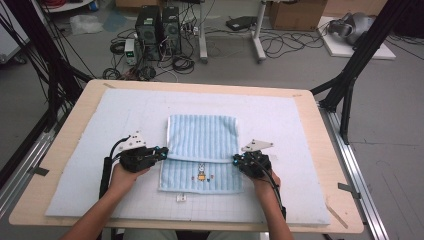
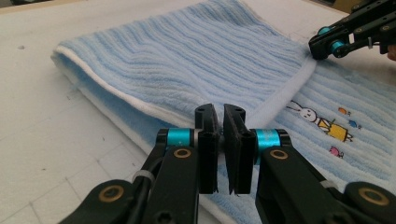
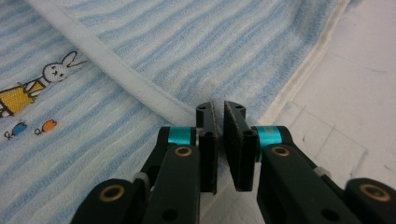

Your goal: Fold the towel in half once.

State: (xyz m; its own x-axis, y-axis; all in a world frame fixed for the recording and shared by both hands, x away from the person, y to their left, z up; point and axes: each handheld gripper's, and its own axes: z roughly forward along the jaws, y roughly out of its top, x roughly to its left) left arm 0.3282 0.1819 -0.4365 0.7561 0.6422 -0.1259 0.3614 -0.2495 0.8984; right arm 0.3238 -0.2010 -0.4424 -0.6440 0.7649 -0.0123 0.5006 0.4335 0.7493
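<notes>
Left gripper (image 2: 220,140) pinching folded towel (image 1: 202,137) hem, right gripper (image 3: 218,140) likewise, pinched cloth hidden

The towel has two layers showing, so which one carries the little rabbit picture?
The lower layer, the strip nearest the person. Its rabbit sits just below the white hem of the folded-over upper layer, which shows plain stripes.

A light blue striped terry towel (image 1: 202,150) lies at the middle of the frame on a pale blue foam mat (image 1: 90,165), which covers a wooden table (image 1: 60,150). The towel's upper part is folded down over its lower part. The left gripper (image 1: 163,152) sits at the fold's left end, the right gripper (image 1: 235,160) at its right end. Two black computer towers (image 1: 157,30) stand on the floor above the table, at upper centre.
</notes>
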